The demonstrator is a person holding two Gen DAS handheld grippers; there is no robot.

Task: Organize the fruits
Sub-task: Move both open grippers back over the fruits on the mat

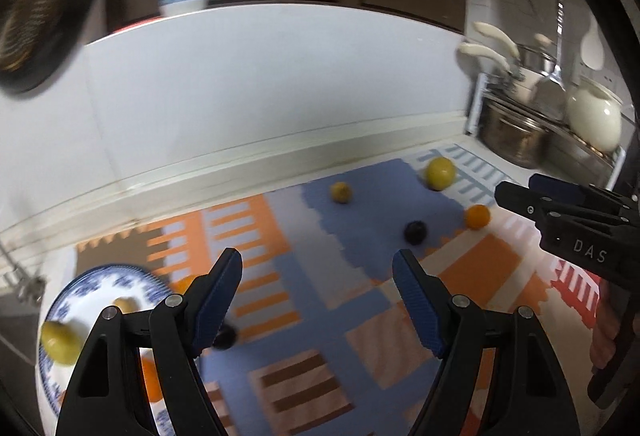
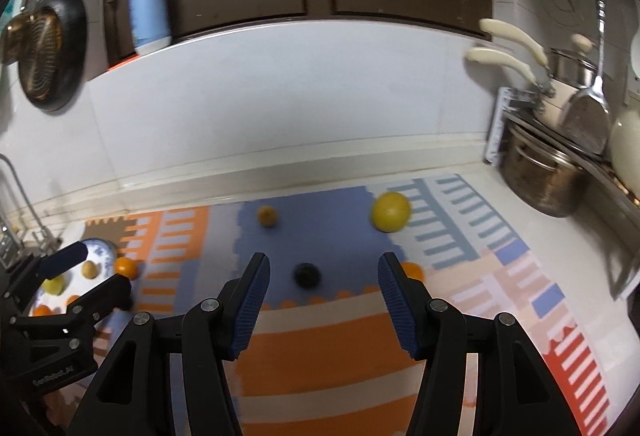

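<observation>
Mid-gather: both spread & empty, right hand-held gripper (image 2: 322,272) faces dark plum (image 2: 306,274), next close on it, w/ left hand-held gripper (image 1: 318,276) near plate (image 1: 60,300)

Glossy ceramic plate (image 1: 100,278), shiny metal pot (image 2: 544,179), matt mat (image 2: 320,356).

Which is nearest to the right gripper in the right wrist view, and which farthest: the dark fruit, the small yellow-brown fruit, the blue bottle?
1. Dark fruit, on the mat just ahead of the right gripper.
2. Small yellow-brown fruit, farther back on the blue patch.
3. Blue bottle, far left, on the ledge.
</observation>
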